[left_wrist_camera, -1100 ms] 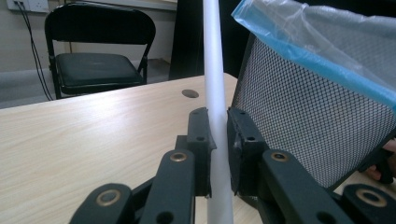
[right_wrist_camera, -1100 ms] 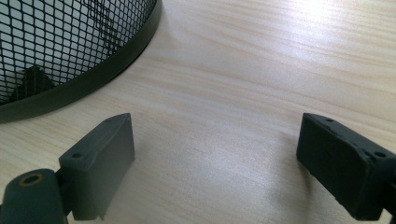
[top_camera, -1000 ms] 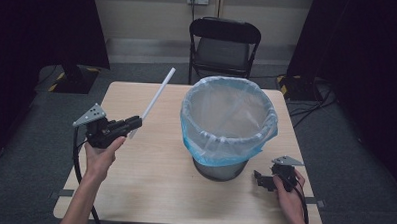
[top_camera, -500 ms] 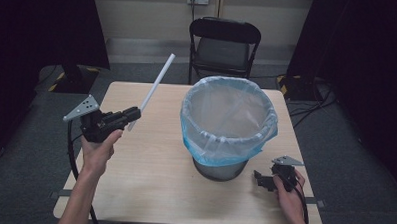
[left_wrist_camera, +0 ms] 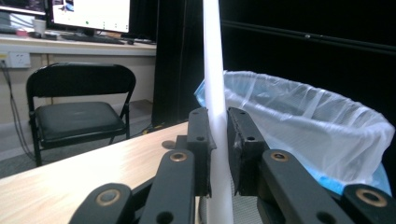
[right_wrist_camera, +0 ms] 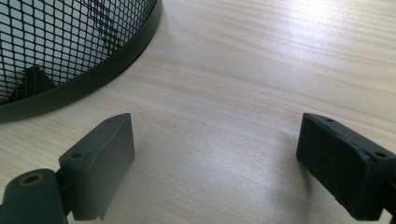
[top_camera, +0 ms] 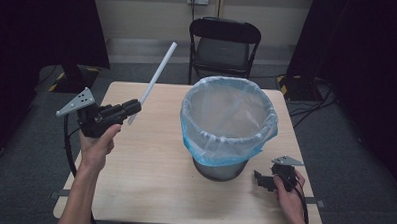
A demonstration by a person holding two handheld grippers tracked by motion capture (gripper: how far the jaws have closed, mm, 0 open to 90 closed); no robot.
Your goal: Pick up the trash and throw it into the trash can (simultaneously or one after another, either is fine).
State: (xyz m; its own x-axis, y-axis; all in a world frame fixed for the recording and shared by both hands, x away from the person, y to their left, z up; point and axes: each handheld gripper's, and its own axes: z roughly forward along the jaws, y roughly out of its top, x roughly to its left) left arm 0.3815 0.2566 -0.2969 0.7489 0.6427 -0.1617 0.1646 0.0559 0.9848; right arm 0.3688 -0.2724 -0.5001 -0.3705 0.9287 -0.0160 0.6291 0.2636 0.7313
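Left gripper (top_camera: 129, 108), jaws clamped low on a long white plastic tube (top_camera: 158, 74) angled for the blue-lined mesh bin (top_camera: 228, 124) ahead; right gripper (top_camera: 264, 180) idle, jaws apart.

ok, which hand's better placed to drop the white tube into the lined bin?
Left. Its tongs are shut on the white tube, held off the table beside the lined bin. The right tongs are open, holding nothing, low on the table by the bin's base.
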